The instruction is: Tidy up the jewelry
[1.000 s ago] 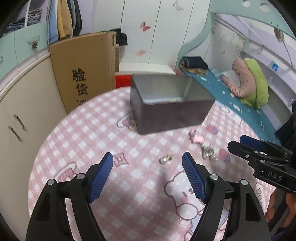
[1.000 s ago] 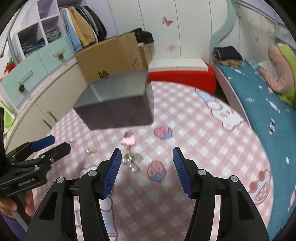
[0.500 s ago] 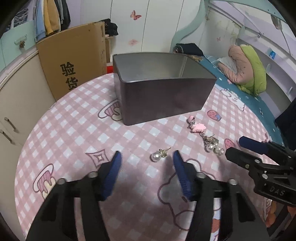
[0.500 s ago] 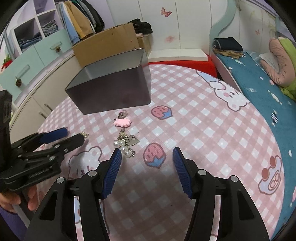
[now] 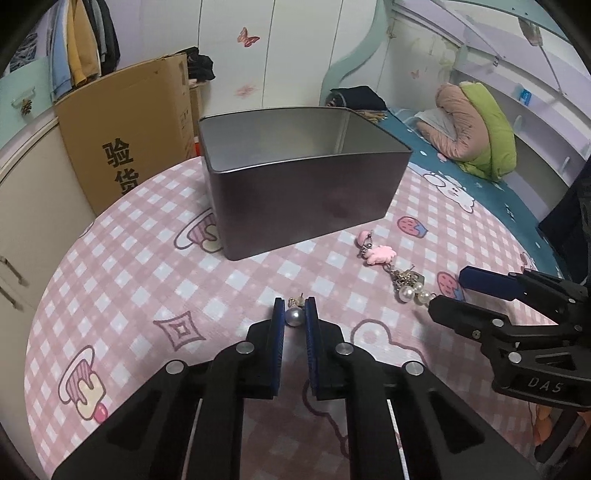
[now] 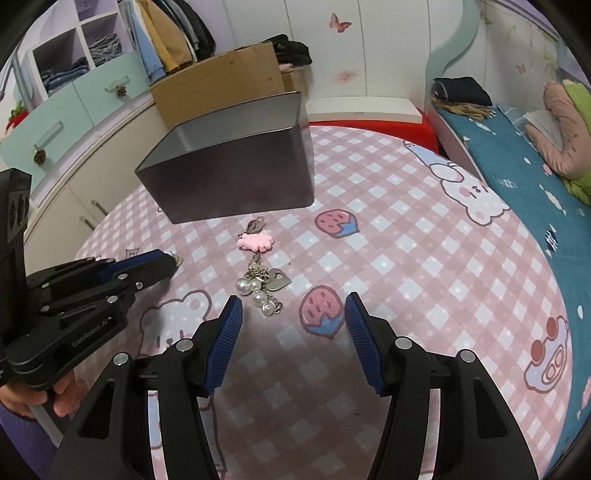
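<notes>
While the left gripper [image 5: 294, 312] pinches the pearl earring [image 5: 294, 316] between jaws that have just been closing, that pearl lies on the pink checked table [image 5: 122, 295], at six o'clock from the open grey tin [image 5: 303, 206]. At three o'clock of the earring lies the pink charm chain [image 6: 258, 271]; the right gripper [image 6: 293, 325] hovers just beside it, jaws spread and empty.

I'm looking across a pink checked tablecloth [image 5: 110, 288] printed with cartoon strawberries and bears. Behind it a cardboard box [image 5: 125, 136] with black characters leans by cream cabinets [image 5: 26, 229]. Clothes [image 6: 173, 33] hang at top left. On the right there's a teal bedspread [image 6: 517, 170] with a pink and green bundle [image 5: 476, 129] on it.
</notes>
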The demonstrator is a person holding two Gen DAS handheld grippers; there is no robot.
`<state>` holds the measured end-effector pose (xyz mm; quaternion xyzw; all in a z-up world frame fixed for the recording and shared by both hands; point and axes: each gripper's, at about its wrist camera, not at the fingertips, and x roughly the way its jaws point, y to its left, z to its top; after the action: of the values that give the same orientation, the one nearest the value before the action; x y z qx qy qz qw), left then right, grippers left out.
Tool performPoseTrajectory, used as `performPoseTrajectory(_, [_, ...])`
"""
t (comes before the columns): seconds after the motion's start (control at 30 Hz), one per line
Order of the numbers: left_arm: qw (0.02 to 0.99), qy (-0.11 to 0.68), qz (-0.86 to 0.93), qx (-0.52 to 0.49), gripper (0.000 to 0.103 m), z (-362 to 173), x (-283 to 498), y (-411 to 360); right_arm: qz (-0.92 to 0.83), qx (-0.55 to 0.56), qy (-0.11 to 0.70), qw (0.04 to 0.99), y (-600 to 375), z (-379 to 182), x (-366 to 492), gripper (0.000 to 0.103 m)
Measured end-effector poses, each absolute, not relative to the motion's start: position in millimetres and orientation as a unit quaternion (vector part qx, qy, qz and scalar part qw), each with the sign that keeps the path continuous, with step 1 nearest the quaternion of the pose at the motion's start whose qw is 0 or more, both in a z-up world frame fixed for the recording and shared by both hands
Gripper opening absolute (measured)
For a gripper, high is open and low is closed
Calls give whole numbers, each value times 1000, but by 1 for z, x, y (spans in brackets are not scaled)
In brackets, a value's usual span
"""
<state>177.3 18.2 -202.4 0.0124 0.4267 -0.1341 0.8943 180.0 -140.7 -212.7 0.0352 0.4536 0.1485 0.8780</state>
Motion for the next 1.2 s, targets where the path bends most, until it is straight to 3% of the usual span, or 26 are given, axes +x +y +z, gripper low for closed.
performPoseTrajectory(0.43, [902,410,-133,-8,9,-179,157,39,152,2,450,880,-120,-213,184,54])
performPoseTrajectory(0.53, [902,409,-135,-15,9,-177,155,43,152,-10,452,879,-117,-213,187,39])
performPoseTrajectory(0.67, [901,410,-139,-25,9,-175,152,47,149,-27,451,879,-114,-213,188,29])
performPoseTrajectory(0.8, [900,411,-142,-31,9,-174,151,48,149,-35,450,880,-116,-211,186,10])
performPoseTrajectory(1.2, [902,400,-157,-37,9,-159,140,43,152,-15,409,900,-139,-166,164,10])
